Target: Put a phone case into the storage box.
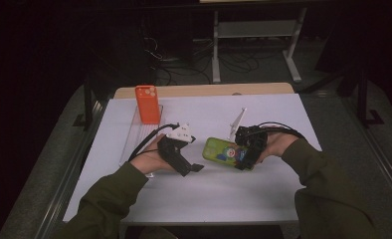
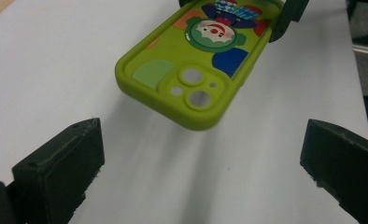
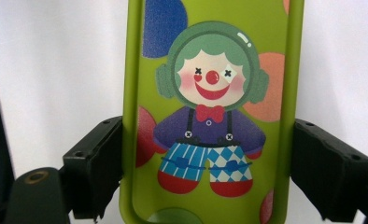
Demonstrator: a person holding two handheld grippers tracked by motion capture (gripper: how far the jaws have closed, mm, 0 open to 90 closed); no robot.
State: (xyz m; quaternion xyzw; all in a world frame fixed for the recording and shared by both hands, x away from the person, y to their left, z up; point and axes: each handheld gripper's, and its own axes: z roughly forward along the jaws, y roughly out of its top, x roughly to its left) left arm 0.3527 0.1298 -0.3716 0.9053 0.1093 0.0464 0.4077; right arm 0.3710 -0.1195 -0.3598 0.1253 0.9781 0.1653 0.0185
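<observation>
While the right fingers (image 3: 98, 168) pinch the green case (image 3: 210, 112), the left fingers (image 2: 60, 163) stand spread before it.

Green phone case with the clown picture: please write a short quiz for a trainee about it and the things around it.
1. True or false: the right claw grips the green phone case by its two long edges.
2. Which way do the left claw jaws stand? A) wide open with nothing between them; B) shut on the case; C) shut on a cable.
3. What colour is the other phone case, standing upright near the far left of the white table?

Key
1. True: in the right gripper view, each pad presses on one side edge.
2. A: the case hangs beyond the jaws, above the table, its camera end toward them.
3. Orange.
</observation>
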